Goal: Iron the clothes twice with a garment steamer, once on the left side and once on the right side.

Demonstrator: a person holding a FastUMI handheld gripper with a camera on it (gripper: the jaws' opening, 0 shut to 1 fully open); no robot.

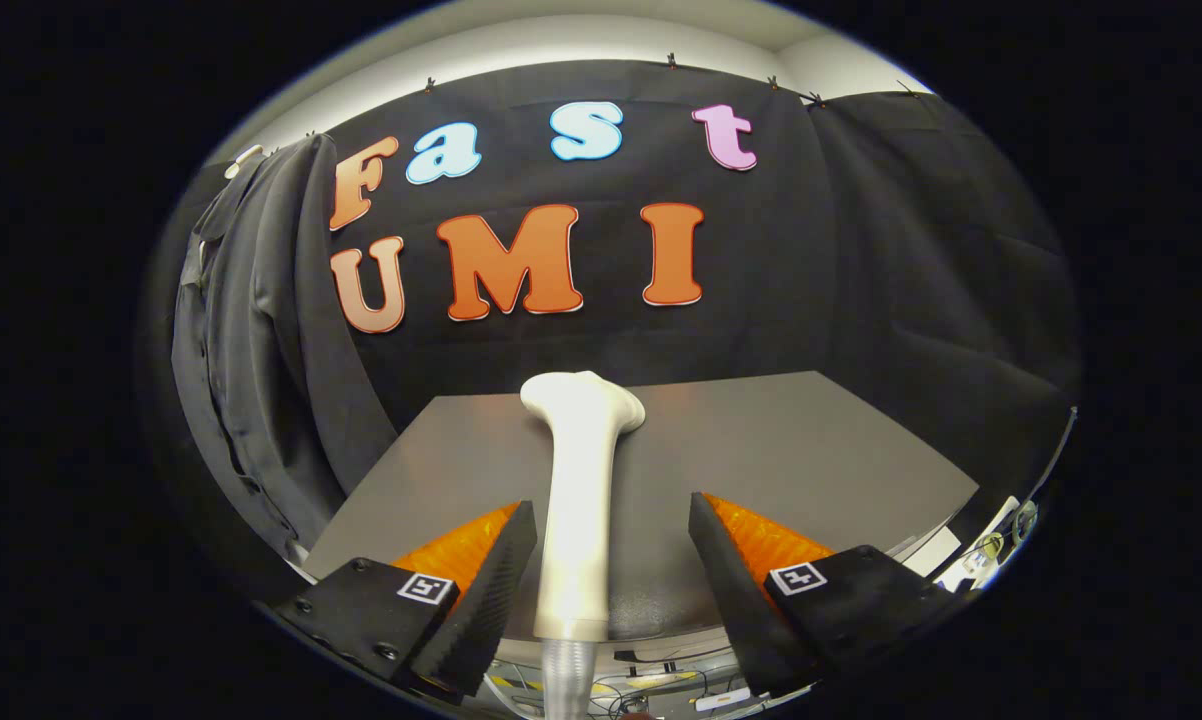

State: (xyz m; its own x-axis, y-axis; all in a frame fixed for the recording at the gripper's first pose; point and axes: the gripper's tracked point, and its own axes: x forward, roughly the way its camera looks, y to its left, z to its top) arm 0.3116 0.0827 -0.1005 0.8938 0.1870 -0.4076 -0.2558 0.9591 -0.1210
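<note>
A white garment steamer [581,480] lies on the grey table [811,450], its handle running back between my fingers and its head pointing away toward the wall. My gripper [611,515] is open around the handle. The left finger [506,570] is close beside the handle, and the right finger [716,560] stands apart from it with a clear gap. A ribbed grey hose [568,675] leaves the handle's near end. A dark grey shirt [261,330] hangs on a white hanger [244,158] against the wall, well to the left of the steamer and beyond the table's left edge.
Black cloth walls close in the booth behind and to the right of the table. Cables and small items [1001,535] lie off the table's near right edge, and more clutter [661,690] shows below its front edge.
</note>
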